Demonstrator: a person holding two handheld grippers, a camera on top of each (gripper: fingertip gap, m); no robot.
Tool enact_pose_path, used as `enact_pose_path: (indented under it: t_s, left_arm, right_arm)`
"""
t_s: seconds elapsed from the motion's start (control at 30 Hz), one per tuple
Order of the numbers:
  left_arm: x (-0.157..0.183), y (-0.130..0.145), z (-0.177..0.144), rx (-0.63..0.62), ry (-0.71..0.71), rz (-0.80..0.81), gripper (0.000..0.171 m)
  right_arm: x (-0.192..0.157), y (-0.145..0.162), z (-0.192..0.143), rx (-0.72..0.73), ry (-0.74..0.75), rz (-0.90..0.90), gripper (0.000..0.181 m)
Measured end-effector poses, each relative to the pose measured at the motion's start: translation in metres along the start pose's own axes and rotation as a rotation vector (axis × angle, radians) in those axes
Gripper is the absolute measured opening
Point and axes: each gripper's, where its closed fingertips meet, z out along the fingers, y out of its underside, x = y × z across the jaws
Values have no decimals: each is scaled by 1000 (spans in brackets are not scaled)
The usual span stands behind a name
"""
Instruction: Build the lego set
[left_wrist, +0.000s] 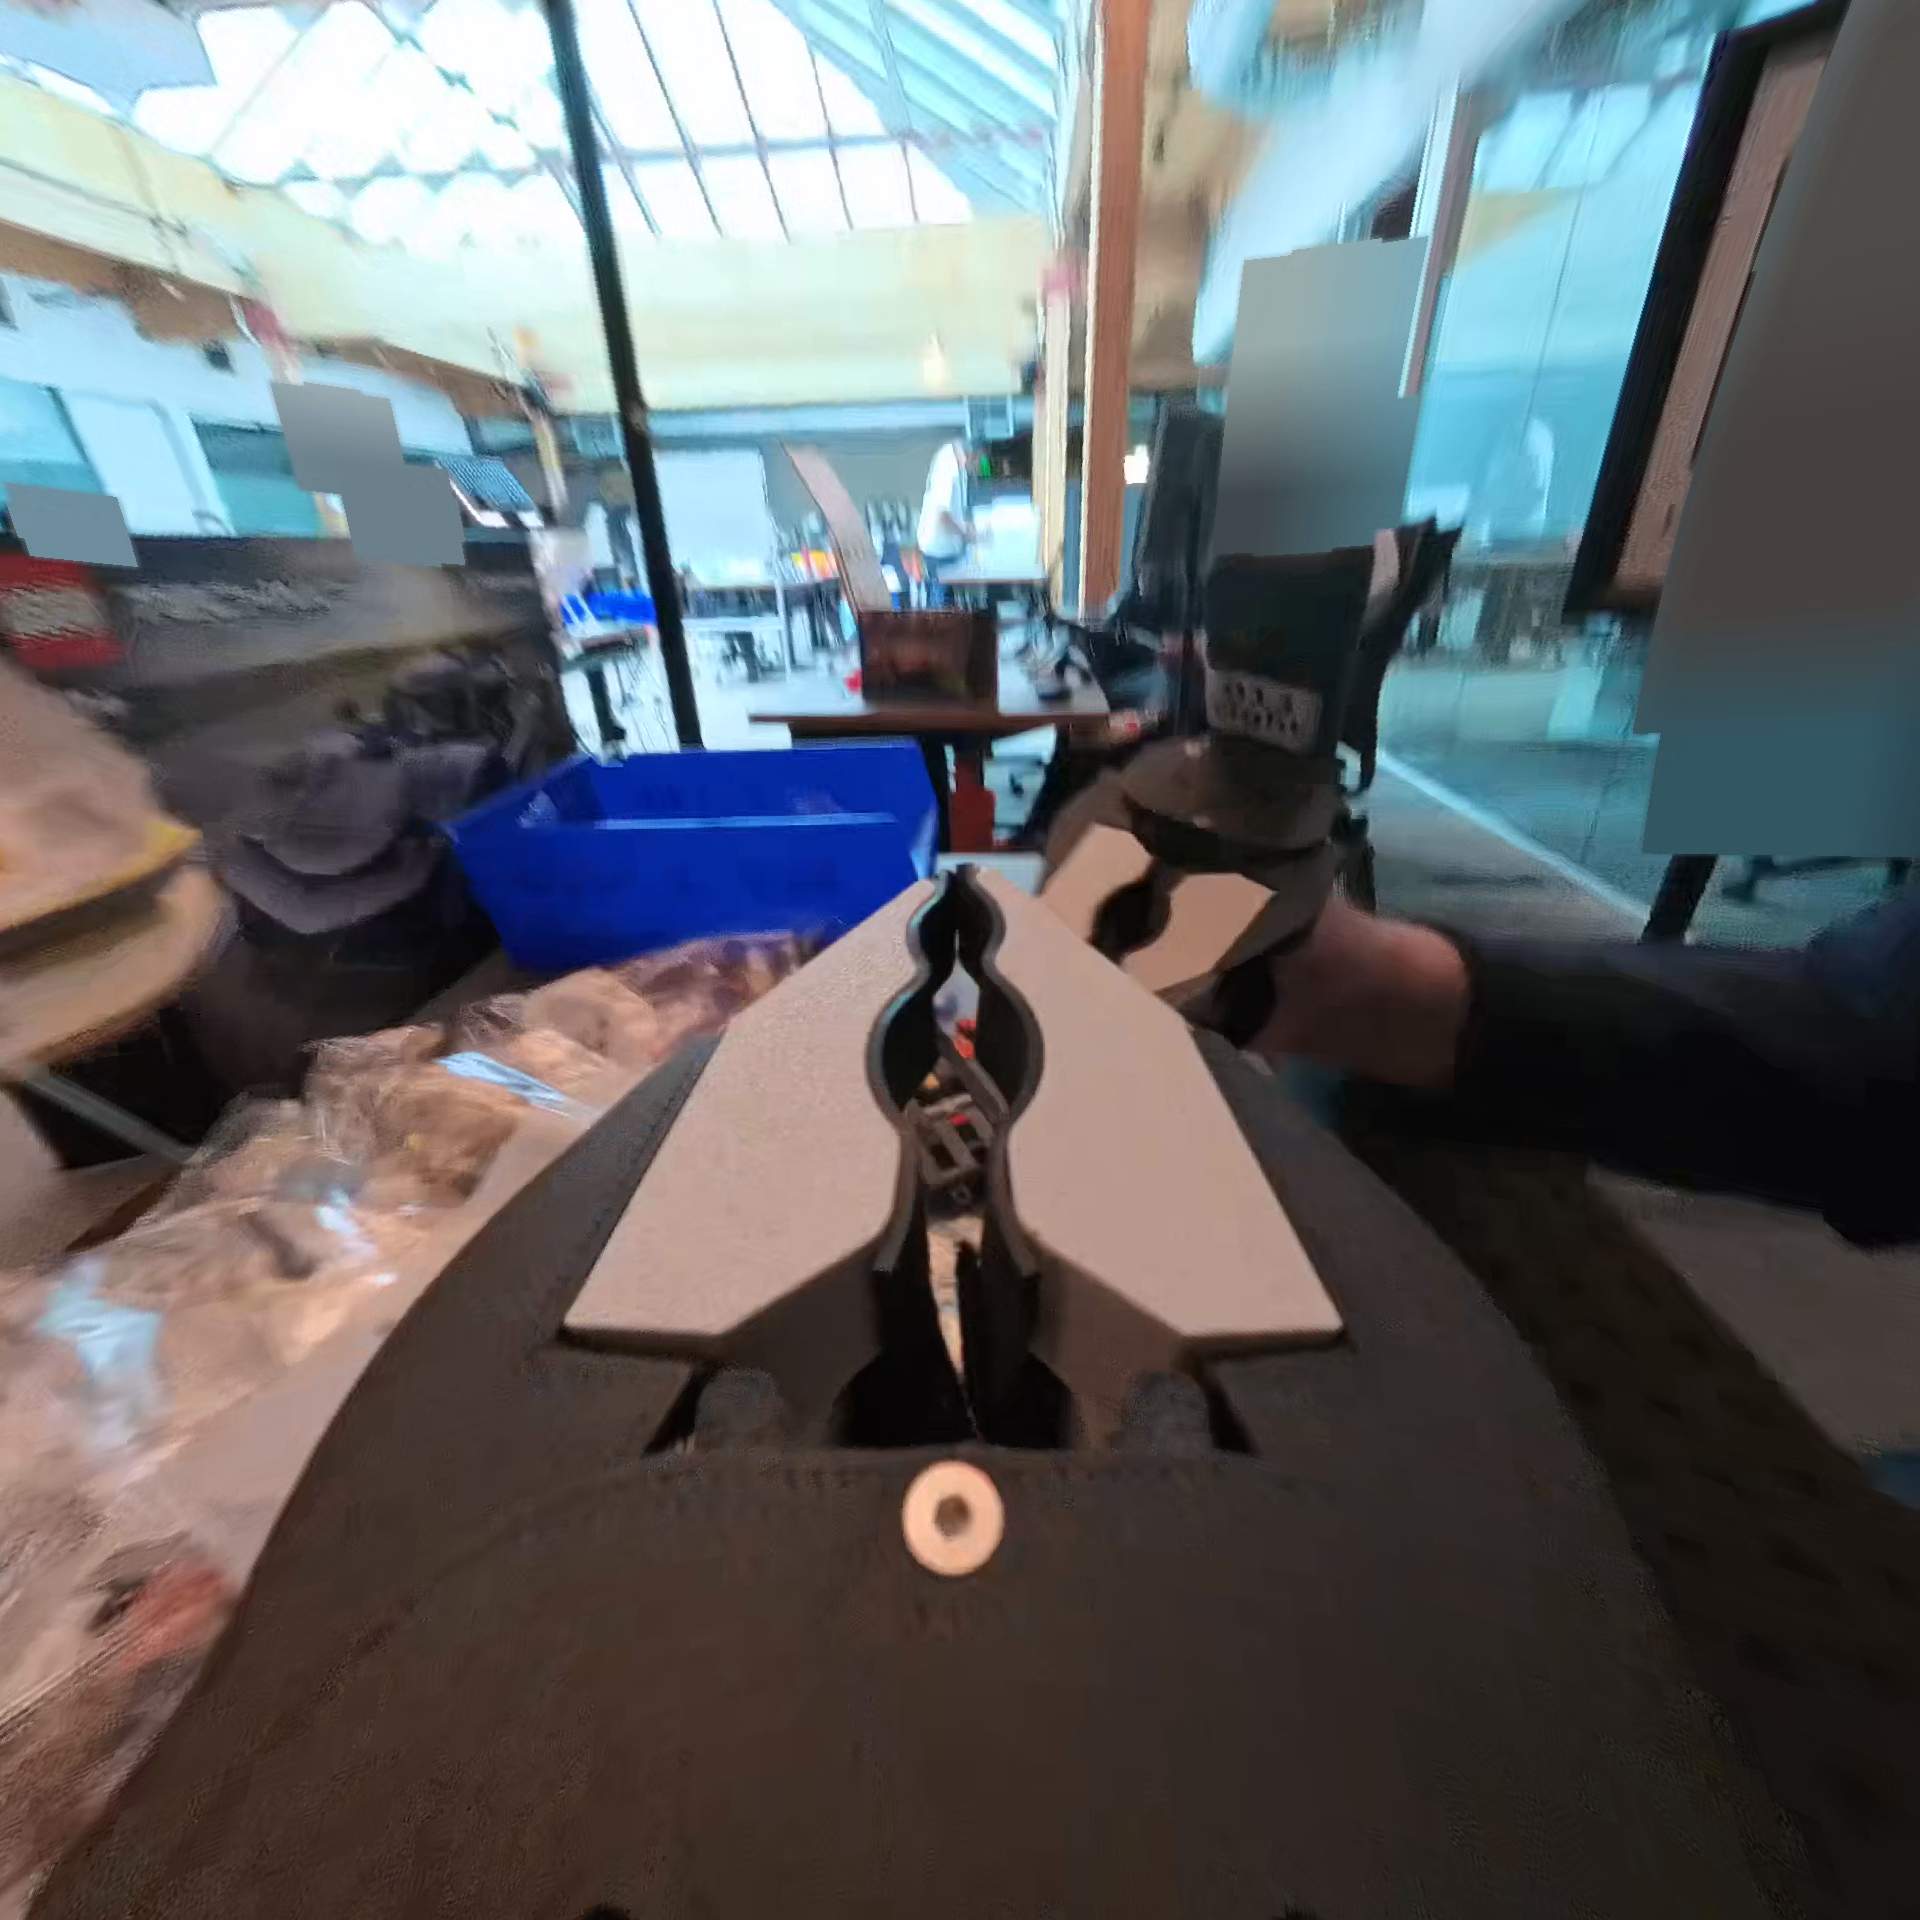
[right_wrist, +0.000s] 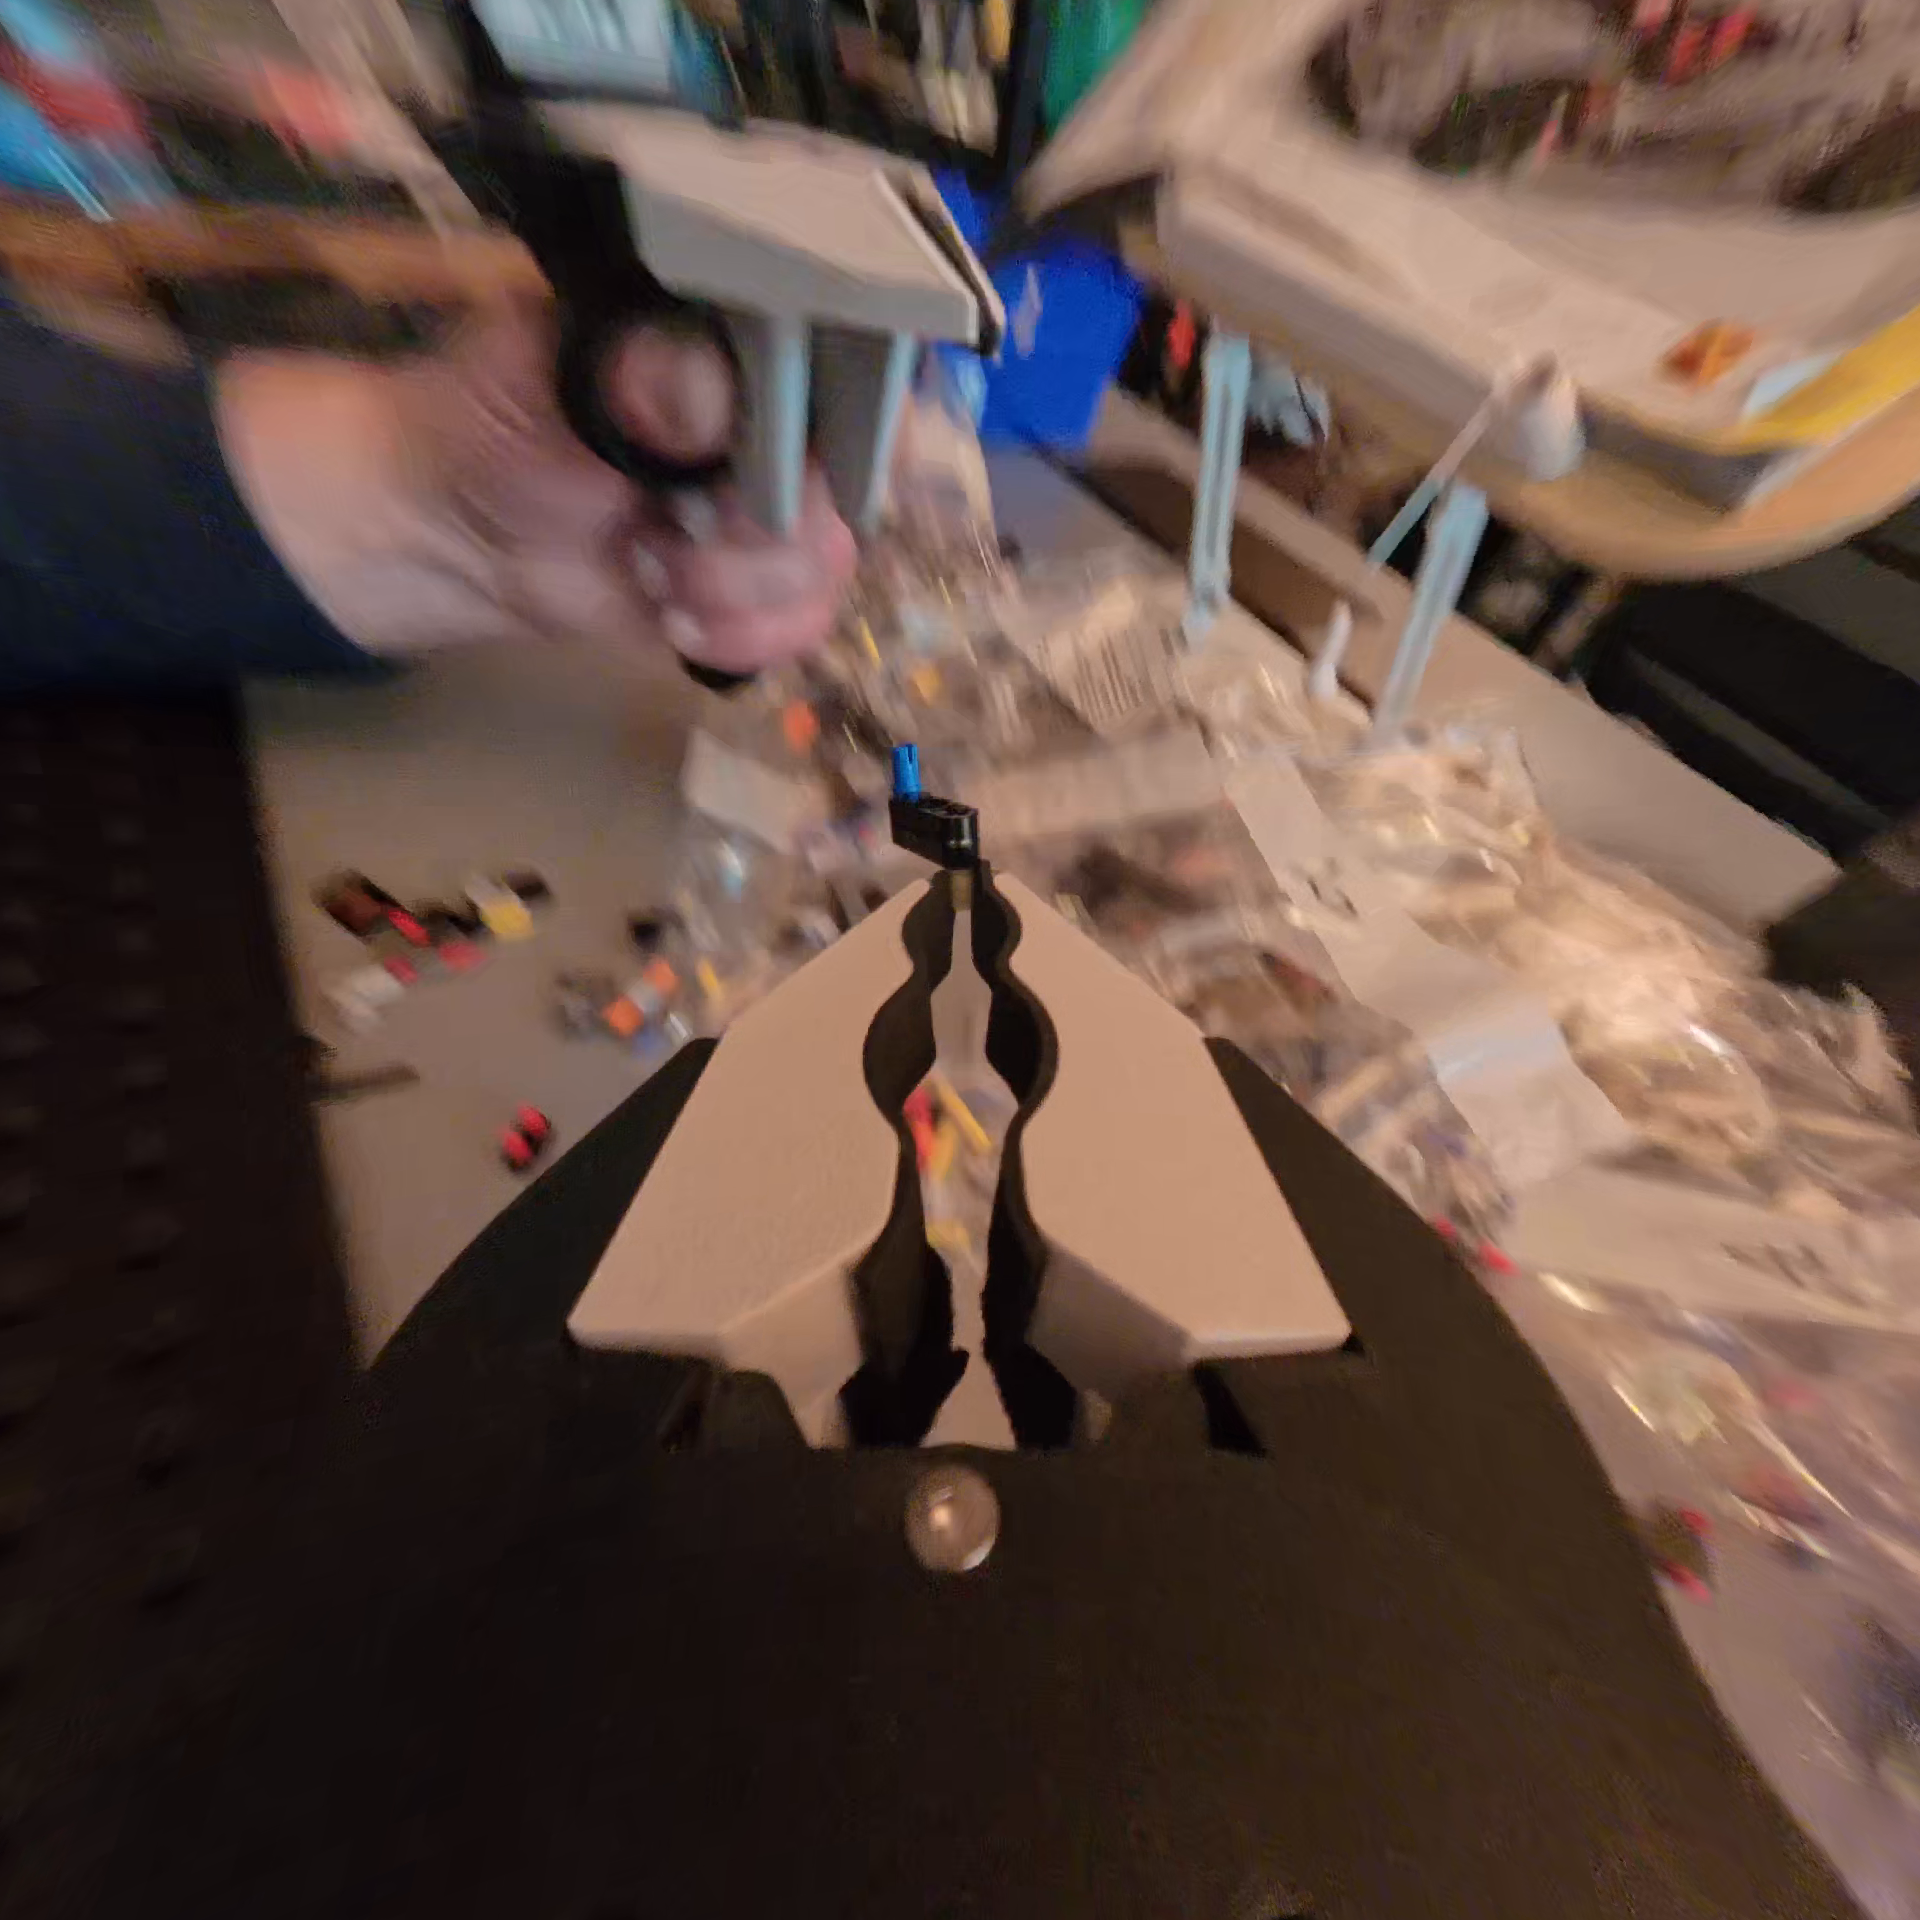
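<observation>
In the right wrist view my right gripper (right_wrist: 961, 888) is shut on a small tan pin. The pin carries a short black lego beam (right_wrist: 935, 821) with a blue pin (right_wrist: 904, 767) standing on its far end, held above the grey table (right_wrist: 468, 748). My left gripper (left_wrist: 956, 883) is shut with its tips together and is raised, facing across the room. I see nothing between its tips. It also shows blurred, in a hand, at the upper left of the right wrist view (right_wrist: 810, 249). The right gripper shows in the left wrist view (left_wrist: 1117, 920), just right of my left fingers.
Loose small lego pieces (right_wrist: 436, 925) lie on the table at the left. Clear plastic bags of parts (right_wrist: 1455, 935) fill the right side and also show in the left wrist view (left_wrist: 364, 1143). A blue bin (left_wrist: 686, 852) stands behind them. A black mat (right_wrist: 125, 1039) lies at the left edge. There is about 9 centimetres between the tips of the two grippers.
</observation>
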Motion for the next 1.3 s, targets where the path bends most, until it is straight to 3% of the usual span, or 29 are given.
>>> enact_pose_path:
  t_s: [0.07, 0.13, 0.37, 0.5, 0.83, 1.3]
  left_arm:
    - [-8, 7, -11, -43, -5, 2, 0]
    - [3, 19, -1, -66, 59, -34, 0]
    - [24, 79, 25, -379, 90, 150, 13]
    - [24, 77, 24, -369, 90, 152, 5]
    - [25, 58, 31, -239, 71, 59, 5]
    - [30, 51, 32, -216, 86, 22, 5]
  right_arm:
    - [0, -15, -4, 70, -9, 9, 1]
    - [-1, -8, 0, 19, 8, -21, 1]
    - [-4, 8, 7, -85, 33, -107, 1]
    - [-4, 7, 7, -86, 37, -120, 1]
    - [-1, -9, -2, 4, 56, -100, 1]
    - [-5, -12, -7, 14, 36, -112, 1]
